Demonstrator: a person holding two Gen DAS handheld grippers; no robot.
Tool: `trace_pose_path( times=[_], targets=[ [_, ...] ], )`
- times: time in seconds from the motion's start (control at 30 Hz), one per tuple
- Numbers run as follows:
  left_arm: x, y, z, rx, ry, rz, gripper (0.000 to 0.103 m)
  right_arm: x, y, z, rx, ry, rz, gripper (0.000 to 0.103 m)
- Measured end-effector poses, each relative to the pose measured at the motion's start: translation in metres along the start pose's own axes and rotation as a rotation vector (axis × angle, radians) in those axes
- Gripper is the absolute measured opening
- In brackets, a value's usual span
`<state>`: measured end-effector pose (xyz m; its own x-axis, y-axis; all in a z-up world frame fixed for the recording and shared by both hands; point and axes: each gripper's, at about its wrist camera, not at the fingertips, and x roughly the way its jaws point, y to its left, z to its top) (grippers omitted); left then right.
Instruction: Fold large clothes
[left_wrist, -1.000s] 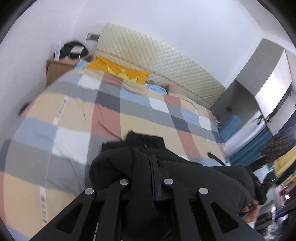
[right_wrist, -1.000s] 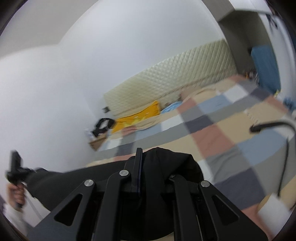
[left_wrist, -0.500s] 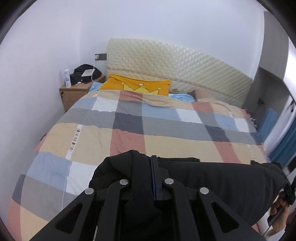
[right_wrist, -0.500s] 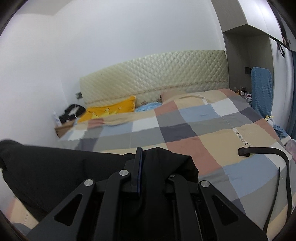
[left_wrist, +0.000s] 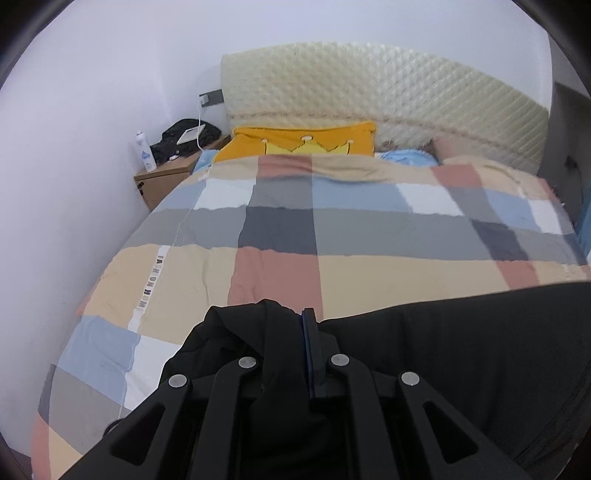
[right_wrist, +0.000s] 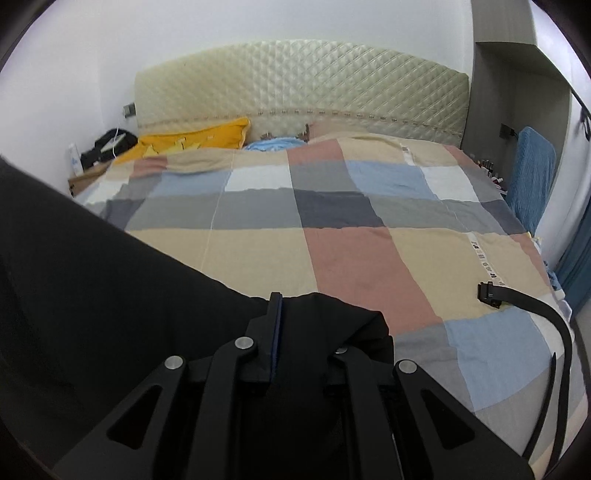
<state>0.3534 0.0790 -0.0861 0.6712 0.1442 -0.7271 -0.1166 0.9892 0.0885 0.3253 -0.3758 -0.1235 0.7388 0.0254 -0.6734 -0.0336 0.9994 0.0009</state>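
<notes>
**A:** Item one, progress. What do you hold?

**B:** Your left claw (left_wrist: 295, 332) is pinched onto one end of the black garment (left_wrist: 461, 354); your right claw (right_wrist: 295, 317) is pinched onto the other end (right_wrist: 92, 295). The cloth spans between them, raised above the checked quilt (right_wrist: 351, 258) on the bed. By my reading, no fold is made yet: the garment is only spread for laying down. Every fold remains.

**A:** Item two, what can't you make out?

**B:** The garment's kind and shape: both views cut it off at the frame edge, and its lower part hangs out of sight below the claws. The cloth bunches over the fingers, so the exact hold is masked. You cannot tell whether any part touches the quilt. A black strap (right_wrist: 535, 302) lies on the quilt near your right side, its far end cut off. Yellow pillow (left_wrist: 303, 142) at the headboard.
</notes>
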Motion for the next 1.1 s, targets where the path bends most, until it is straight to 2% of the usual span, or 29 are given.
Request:
trace_pose_path(
  times=[0.17,0.3,0.43,0.57,0.67,0.73,0.8,0.83,0.9,0.93,0.97,1.03,1.1],
  targets=[
    [0.032,0.0,-0.013,-0.026,0.05,-0.023,0.01,0.01,-0.002,-0.005,0.016,0.019,0.027,0.008],
    [0.041,0.004,-0.02,-0.044,0.064,-0.036,0.011,0.009,0.001,-0.006,0.031,0.007,0.042,0.008],
    [0.037,0.017,-0.028,-0.07,0.072,-0.122,0.011,0.002,-0.003,-0.009,0.084,0.006,0.069,0.011],
    [0.03,0.039,-0.038,-0.115,0.098,-0.225,0.013,-0.018,-0.011,-0.012,0.157,-0.003,0.14,0.015],
    [0.019,0.054,-0.048,-0.149,0.093,-0.272,0.015,-0.03,-0.014,-0.018,0.181,-0.017,0.185,0.019],
    [0.005,0.063,-0.053,-0.16,0.062,-0.33,0.019,-0.036,-0.014,-0.021,0.197,-0.014,0.199,0.022],
    [-0.011,0.071,-0.057,-0.152,0.014,-0.383,0.031,-0.04,-0.016,-0.024,0.217,-0.009,0.199,0.029],
    [-0.02,0.076,-0.06,-0.155,0.0,-0.403,0.035,-0.043,-0.016,-0.025,0.225,-0.007,0.205,0.035],
    [-0.036,0.087,-0.065,-0.18,-0.009,-0.424,0.06,-0.052,-0.017,-0.027,0.237,-0.015,0.217,0.051],
    [-0.044,0.091,-0.066,-0.183,-0.026,-0.41,0.068,-0.058,-0.017,-0.028,0.243,-0.026,0.222,0.065],
    [-0.057,0.096,-0.069,-0.18,-0.065,-0.388,0.075,-0.064,-0.018,-0.028,0.247,-0.038,0.228,0.073],
    [-0.075,0.104,-0.072,-0.17,-0.118,-0.361,0.075,-0.076,-0.017,-0.029,0.242,-0.065,0.218,0.077],
    [-0.098,0.111,-0.076,-0.164,-0.177,-0.31,0.075,-0.091,-0.017,-0.029,0.227,-0.11,0.159,0.077]
  ],
)
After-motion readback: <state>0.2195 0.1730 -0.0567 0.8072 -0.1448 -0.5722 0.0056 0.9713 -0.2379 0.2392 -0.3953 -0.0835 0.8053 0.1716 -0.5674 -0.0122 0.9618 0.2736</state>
